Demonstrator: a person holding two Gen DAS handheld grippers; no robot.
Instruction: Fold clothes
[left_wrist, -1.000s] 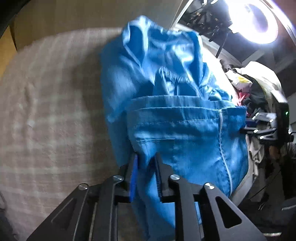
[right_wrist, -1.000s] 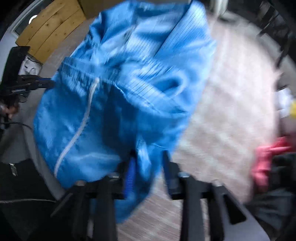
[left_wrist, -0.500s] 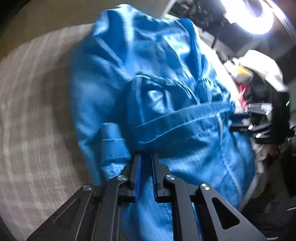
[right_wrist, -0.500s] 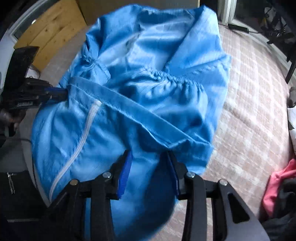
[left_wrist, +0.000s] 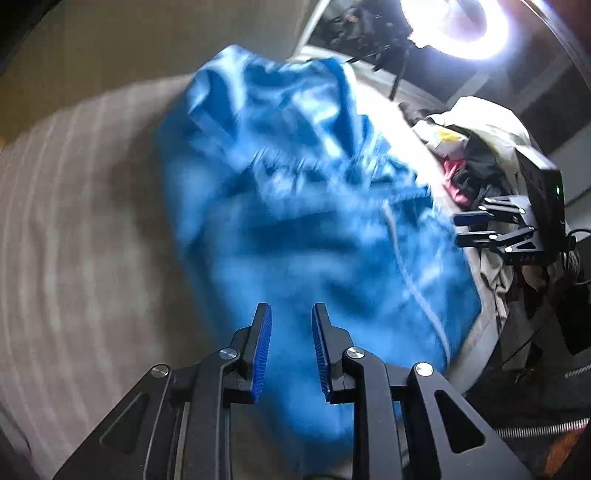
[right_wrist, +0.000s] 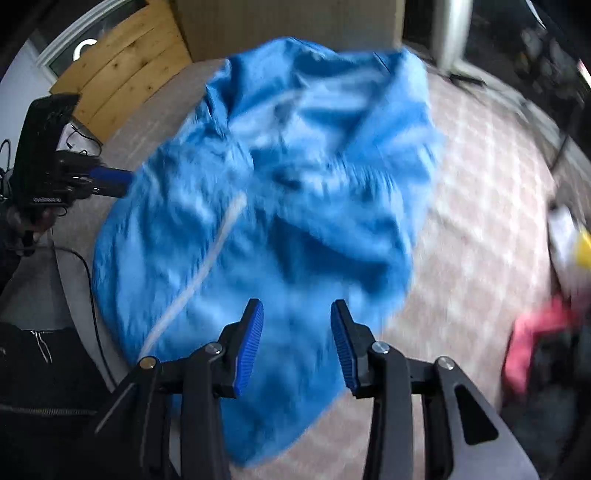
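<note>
A crumpled blue garment (left_wrist: 295, 221) with a white stripe lies on the checked bedspread (left_wrist: 74, 240), blurred by motion. My left gripper (left_wrist: 291, 314) is open just above its near edge, and no fabric is pinched between the blue pads. In the right wrist view the same garment (right_wrist: 277, 192) spreads ahead of my right gripper (right_wrist: 296, 310), which stands wide open over its near hem. Each gripper shows in the other's view: the right gripper (left_wrist: 461, 229) at the garment's right edge, the left gripper (right_wrist: 122, 182) at its left edge.
A pile of mixed clothes (left_wrist: 480, 158) sits on the right of the bed, with pink cloth (right_wrist: 535, 332) showing near my right gripper. A ring light (left_wrist: 461, 26) glares above. A wooden panel (right_wrist: 122, 74) stands behind the bed (right_wrist: 480, 206).
My left gripper, shut on the garment half a second ago, has opened and let it go. The right gripper's fingers have spread wider. The garment has dropped into a looser heap.
</note>
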